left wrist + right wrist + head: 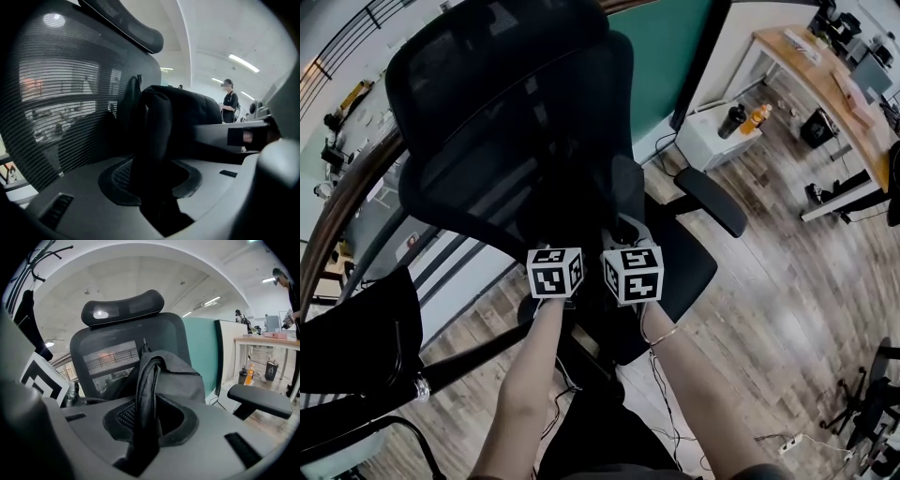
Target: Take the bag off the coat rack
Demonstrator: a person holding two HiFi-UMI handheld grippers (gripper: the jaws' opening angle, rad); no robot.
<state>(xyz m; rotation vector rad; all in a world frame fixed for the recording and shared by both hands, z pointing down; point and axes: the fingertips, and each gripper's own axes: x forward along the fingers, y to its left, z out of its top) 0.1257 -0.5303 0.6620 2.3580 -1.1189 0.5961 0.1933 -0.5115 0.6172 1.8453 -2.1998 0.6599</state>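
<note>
Bag (180,376) rests on the office chair (123,310). I find left claw (157,190) and right claw (151,427) each parted, a strap (146,390) lying between.

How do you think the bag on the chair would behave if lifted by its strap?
Probably floppy: the bag lies in soft folds on the chair. Its strap curves limply, so it would likely droop and swing. Fabric, so hardly fragile.

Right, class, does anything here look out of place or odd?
A dark bag sits on the seat of the office chair, an odd spot for it. Its strap stands up between the jaws of the right hand-held gripper. Nothing looks spilled or damaged.
</note>
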